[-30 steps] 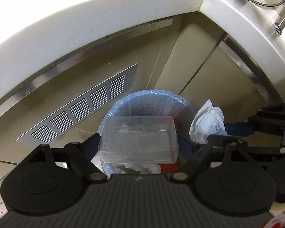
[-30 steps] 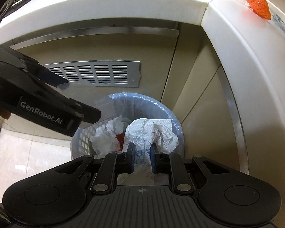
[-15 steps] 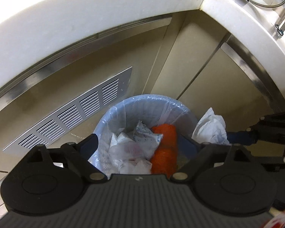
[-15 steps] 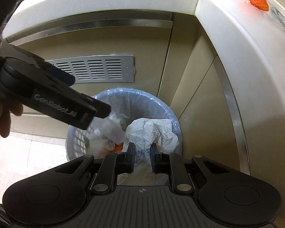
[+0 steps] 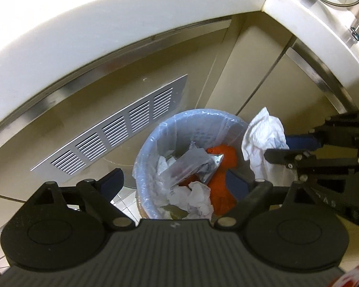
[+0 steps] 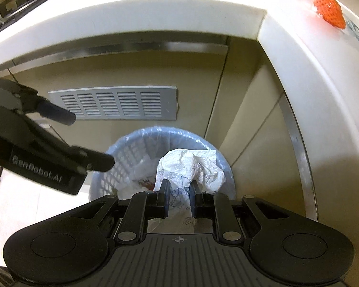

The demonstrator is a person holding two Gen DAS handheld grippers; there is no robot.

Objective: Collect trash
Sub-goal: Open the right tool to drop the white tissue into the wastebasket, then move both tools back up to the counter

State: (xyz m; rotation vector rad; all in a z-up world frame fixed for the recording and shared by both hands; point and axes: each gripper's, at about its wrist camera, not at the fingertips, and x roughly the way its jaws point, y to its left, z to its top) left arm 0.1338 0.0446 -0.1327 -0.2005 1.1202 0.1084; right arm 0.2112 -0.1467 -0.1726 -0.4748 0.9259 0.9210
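My right gripper (image 6: 178, 197) pinches the crumpled paper (image 6: 191, 165) at its near edge, above the bin (image 6: 122, 148). Judged light, soft and compressible, unlikely to slip; grip the bunched folds. My left gripper (image 5: 177, 180) is spread, empty

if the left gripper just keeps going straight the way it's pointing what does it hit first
Most likely the trash in the lined bin: the open left gripper points down into it, at a clear plastic wrapper. Depth is unclear.
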